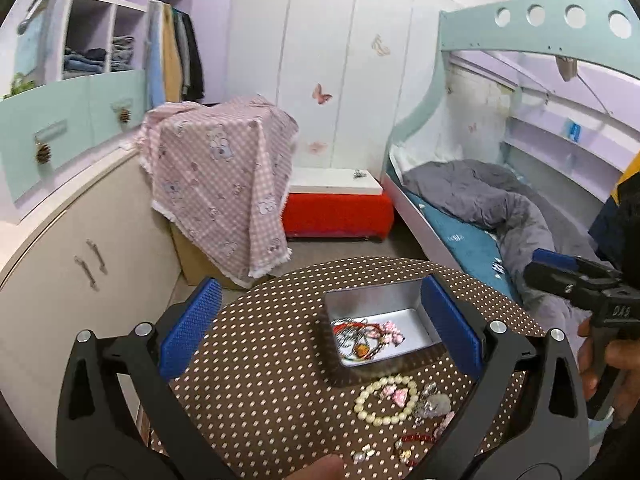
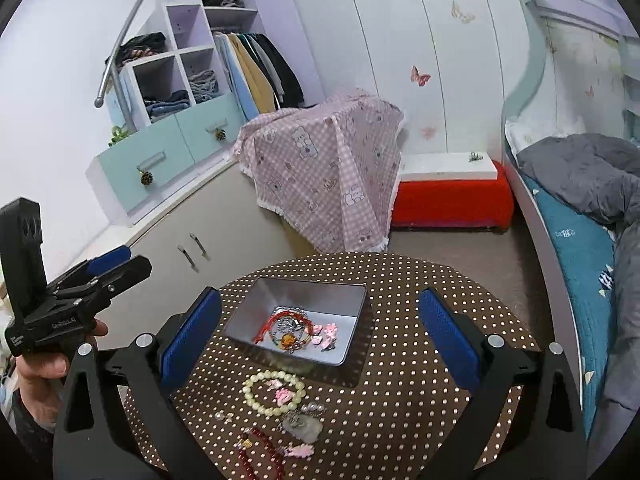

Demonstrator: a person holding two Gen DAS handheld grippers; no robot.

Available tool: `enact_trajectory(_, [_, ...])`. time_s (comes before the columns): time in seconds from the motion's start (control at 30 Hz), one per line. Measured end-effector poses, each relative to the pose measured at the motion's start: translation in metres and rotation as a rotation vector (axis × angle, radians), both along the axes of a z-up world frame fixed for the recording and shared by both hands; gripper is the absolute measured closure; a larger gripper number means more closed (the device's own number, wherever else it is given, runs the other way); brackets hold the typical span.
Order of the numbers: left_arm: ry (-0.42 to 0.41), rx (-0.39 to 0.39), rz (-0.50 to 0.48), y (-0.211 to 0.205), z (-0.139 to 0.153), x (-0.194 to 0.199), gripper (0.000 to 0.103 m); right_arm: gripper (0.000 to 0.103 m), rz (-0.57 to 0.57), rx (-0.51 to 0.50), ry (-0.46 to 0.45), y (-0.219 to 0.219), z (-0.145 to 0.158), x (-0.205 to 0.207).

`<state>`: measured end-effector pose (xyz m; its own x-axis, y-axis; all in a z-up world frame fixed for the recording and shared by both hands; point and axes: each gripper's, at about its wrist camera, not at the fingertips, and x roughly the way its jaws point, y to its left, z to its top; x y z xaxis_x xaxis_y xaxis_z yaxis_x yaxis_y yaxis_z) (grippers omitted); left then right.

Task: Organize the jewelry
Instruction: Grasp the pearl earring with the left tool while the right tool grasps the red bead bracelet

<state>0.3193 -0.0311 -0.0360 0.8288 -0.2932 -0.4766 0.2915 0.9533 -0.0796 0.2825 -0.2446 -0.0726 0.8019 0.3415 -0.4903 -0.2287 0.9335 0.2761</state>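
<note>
A silver metal tin sits on the round brown polka-dot table, holding red cord bracelets and pink charms. In front of the tin lies a cream pearl bracelet with pink charms inside it. Nearer still are a clear pendant, a dark red bead string and small pieces. My left gripper stands open, empty, its blue pads either side of the tin. My right gripper is also open and empty, above the tin and the loose jewelry.
A pink checked cloth covers a box beyond the table. A red bench stands by the wall, a bed with a grey duvet at the right, and a beige cabinet at the left. Hands hold both grippers.
</note>
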Motion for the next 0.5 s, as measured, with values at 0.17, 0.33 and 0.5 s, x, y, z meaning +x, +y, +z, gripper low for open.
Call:
enact_trajectory(0.17, [-0.007,0.015,0.036,0.012,-0.002,-0.023,0.006,0.008,-0.009,-0.022,-0.031,0.006,0.011,-0.022])
enact_trajectory(0.33, [-0.007,0.023,0.062,0.021,-0.005,-0.045,0.006,0.008,-0.022,-0.044,-0.048,0.015,0.013,-0.041])
enact_trajectory(0.5, [0.0,0.045,0.072,0.025,-0.017,-0.061,0.006,0.008,-0.038,-0.095,-0.025,0.024,0.001,-0.06])
